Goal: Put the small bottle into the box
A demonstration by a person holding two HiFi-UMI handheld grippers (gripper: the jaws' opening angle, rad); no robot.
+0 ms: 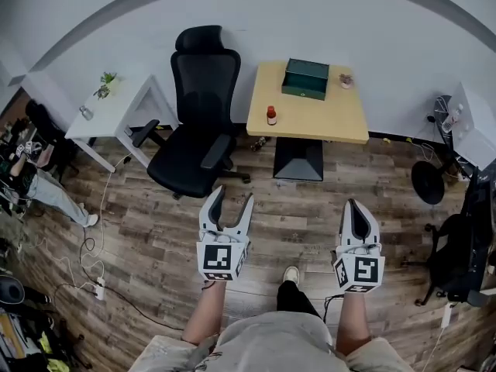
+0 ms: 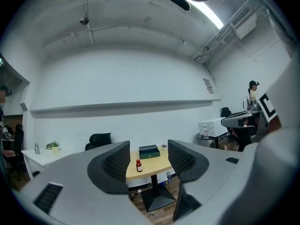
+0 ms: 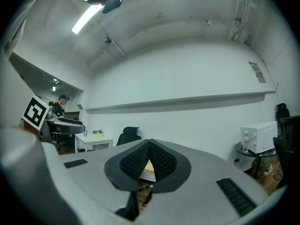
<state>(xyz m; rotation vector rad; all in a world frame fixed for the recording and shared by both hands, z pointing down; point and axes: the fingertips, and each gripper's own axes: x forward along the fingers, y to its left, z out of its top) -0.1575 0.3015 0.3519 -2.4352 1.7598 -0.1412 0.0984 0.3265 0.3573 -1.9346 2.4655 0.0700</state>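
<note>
A white-walled room with a wood-plank floor (image 1: 155, 239) is seen from above, cables (image 1: 93, 262) strewn across the boards at the left. A black office chair (image 1: 198, 122) is parked between a white desk (image 1: 108, 111) and a pale wooden table (image 1: 310, 118) on a dark pedestal, both set against the wall. A dark green box (image 1: 305, 78) is placed at the table's far edge. The left gripper (image 1: 233, 198) and right gripper (image 1: 353, 204) are held low over the floor, well short of the table. The left's jaws are spread apart with nothing between them; the right's are pressed together, empty. The small bottle (image 1: 271, 115) is stood upright near the table's front left edge, well apart from the box. A tiny object (image 1: 346, 80) beside the box, possibly a potted plant, is too small to be told.
</note>
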